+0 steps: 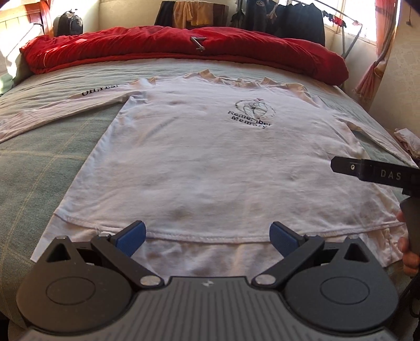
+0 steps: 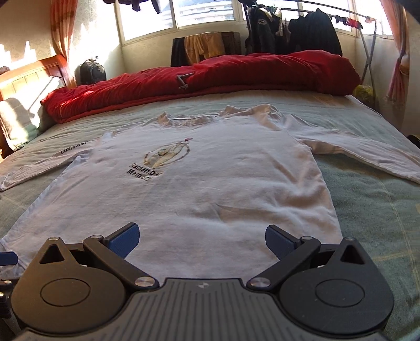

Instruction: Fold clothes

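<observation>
a white long-sleeved shirt [image 1: 204, 157] lies flat, front up, on the green bed cover [image 1: 47, 168], hem at the near edge and collar toward the far side. both sleeves are spread outward; the left one carries black lettering that is partly folded under and hard to read. a chest print reads "remember memory".

the left gripper [image 1: 207, 237] hovers over the near hem with its blue-padded fingers [image 1: 131, 237] spread wide and nothing between them. the right gripper [image 2: 202, 240] is likewise wide apart and empty, over the lower right part of the shirt body.

across the far side of the bed a bunched red duvet [image 1: 183, 49] runs left to right, with a small metal object [image 1: 198, 43] resting on it, too small to identify. beyond it stand a clothes rack [image 2: 294, 36] hung with dark garments, a chair draped in yellow cloth [image 2: 204, 46], and a grey backpack [image 1: 68, 23] at far left.

the left wrist view alone shows the right tool from the side at the right edge, marked "das", with the fingers of a hand [image 1: 408, 246] on its handle, cut off by the frame. it also shows a crumpled pale cloth [image 1: 408, 140] at the right, partly cut off. the right wrist view alone shows the windows [image 2: 202, 11], a wooden headboard [image 2: 29, 76] at far left, and orange curtains [image 2: 61, 28].
</observation>
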Demonstrator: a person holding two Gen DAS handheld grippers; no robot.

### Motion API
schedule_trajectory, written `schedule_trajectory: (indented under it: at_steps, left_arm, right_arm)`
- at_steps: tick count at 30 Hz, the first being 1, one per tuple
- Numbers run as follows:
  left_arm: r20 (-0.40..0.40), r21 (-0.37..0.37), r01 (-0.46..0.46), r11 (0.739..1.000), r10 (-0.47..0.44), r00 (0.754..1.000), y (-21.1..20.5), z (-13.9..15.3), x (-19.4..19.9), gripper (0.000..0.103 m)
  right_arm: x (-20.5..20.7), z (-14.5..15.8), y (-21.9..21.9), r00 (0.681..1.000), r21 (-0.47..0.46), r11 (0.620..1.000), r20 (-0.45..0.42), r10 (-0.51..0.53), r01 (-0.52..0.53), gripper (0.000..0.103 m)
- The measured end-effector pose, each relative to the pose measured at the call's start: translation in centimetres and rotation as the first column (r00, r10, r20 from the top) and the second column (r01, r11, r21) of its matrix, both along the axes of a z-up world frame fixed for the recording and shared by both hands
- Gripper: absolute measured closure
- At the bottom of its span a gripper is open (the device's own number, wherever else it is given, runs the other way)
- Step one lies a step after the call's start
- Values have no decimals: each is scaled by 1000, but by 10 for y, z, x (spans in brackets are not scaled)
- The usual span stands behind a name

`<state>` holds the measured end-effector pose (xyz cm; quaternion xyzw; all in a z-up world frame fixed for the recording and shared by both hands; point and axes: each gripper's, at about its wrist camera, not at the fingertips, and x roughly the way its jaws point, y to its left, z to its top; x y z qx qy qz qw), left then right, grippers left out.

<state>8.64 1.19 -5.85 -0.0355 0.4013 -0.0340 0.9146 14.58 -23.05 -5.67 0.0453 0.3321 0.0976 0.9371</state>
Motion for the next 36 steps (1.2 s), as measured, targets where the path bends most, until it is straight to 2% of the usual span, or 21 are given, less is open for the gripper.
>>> schedule_trajectory:
  at_steps: [3, 7, 11, 13, 16, 21, 27, 33, 36]
  left_arm:
    - [-7, 9, 29, 1000, -29, 1000, -4, -4, -3, 3]
    - [5, -17, 43, 999, -43, 999, 1, -8, -9, 3]
    - [15, -39, 44, 998, -43, 999, 4, -9, -12, 2]
    - [16, -45, 44, 998, -43, 999, 5, -9, -12, 2]
    - [21, -56, 46, 997, -45, 999, 7, -9, -13, 2]
    - [26, -35, 54, 998, -53, 998, 3, -4, -12, 2]
    - [110, 17, 164, 986, -165, 980, -17, 15, 1, 2]
    - [24, 42, 181, 982, -183, 983, -34, -15, 10, 1]
    - [72, 73, 199, 977, -204, 976, -33, -19, -9, 1]
  right_arm:
    - [-3, -18, -16, 996, 19, 999, -74, -50, 51, 0]
    - [-37, -30, -25, 999, -2, 999, -16, -35, 35, 0]
    - [-67, -36, -22, 999, -73, 997, 29, -14, 16, 0]
    - [-78, -36, -28, 999, -48, 999, 32, -16, 17, 0]
    - [-88, -35, -30, 999, -77, 997, 39, 28, -25, 0]
    - [-95, -36, -34, 998, -82, 996, 54, 44, -40, 0]
    - [-95, -38, -27, 998, -117, 993, 57, 37, -30, 0]
    - [-98, -38, -27, 997, -131, 991, 61, 48, -40, 0]
    - [-102, -38, -29, 996, -136, 989, 69, 59, -49, 0]
